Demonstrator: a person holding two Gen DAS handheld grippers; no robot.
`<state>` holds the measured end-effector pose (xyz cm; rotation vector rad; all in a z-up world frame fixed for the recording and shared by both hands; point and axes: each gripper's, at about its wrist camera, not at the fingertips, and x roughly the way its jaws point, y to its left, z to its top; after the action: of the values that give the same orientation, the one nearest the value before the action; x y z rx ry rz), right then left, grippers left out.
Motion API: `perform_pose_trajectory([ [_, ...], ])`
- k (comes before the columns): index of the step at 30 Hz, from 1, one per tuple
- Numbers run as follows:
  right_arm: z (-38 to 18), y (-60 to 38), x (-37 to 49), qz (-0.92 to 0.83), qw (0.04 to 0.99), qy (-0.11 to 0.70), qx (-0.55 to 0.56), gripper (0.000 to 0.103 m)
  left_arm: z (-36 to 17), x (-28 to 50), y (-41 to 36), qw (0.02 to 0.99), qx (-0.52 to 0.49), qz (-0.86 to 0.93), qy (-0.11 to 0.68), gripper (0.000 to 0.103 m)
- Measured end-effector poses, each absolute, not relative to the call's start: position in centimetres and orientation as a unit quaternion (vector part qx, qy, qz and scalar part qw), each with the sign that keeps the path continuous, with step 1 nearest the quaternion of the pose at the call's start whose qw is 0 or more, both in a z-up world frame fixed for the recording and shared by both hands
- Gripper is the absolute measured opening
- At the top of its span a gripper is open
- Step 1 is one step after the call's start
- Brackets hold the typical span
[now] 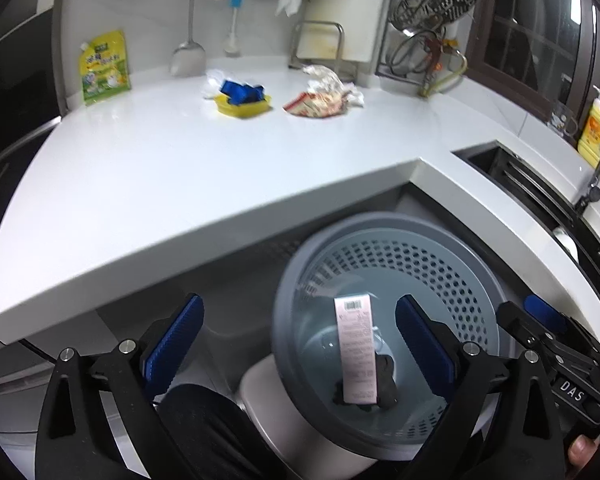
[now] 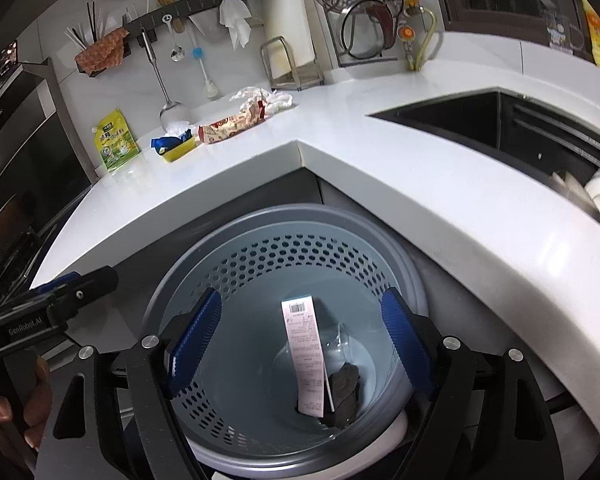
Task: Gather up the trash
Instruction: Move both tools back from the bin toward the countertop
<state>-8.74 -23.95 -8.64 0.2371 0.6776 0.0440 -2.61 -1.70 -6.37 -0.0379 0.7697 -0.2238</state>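
both grippers hung over the grey perforated bin [image 2: 284, 320], which stood on the floor below the inner corner of the white counter [image 1: 180, 184]. the left gripper [image 1: 300, 344] had its blue-padded jaws spread wide with nothing between them; only one of its pads stood over the bin's mouth, the other over the floor beside it. the right gripper [image 2: 300, 344] was also spread wide and empty, both of its pads framing the bin's mouth. each gripper showed at the edge of the other's view, with fingertips of the holding hand visible on the handle.

inside the bin lay a long pink-white receipt [image 2: 306, 356] with a barcode at its top end, leaning against the bin's inner wall, and a dark crumpled scrap [image 2: 346, 388] touching its lower end on the bin floor. something clear, perhaps a plastic piece, lay behind the receipt, too faint to tell.

more trash stayed on the counter near its back edge: a yellow tray holding blue wrappers [image 1: 242, 98], with a red-and-white snack packet [image 1: 316, 102] just beside it and crumpled white plastic [image 1: 324, 76] touching that packet. a yellow-green pouch [image 1: 105, 66] stood near the counter's far left corner, against the wall. a dark sink [image 2: 480, 120] was sunk into the counter's right arm.
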Motion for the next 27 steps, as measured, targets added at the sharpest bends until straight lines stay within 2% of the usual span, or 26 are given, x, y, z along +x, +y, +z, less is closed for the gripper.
perform_pose_trajectory([
  [14, -5.4, -22.5, -5.6, 0.031, 0.947, 0.309, 0.079, 0.084, -3.5, 0.4, 1.6, 0.94, -0.03, -0.074, 0.332, 0.096],
  [27, -0.7, -21.6, 3.2, 0.045, 0.953, 0.294, 0.061, 0.084, -0.3, 8.2, 3.4, 0.95, -0.035, -0.05, 0.305, 0.096],
])
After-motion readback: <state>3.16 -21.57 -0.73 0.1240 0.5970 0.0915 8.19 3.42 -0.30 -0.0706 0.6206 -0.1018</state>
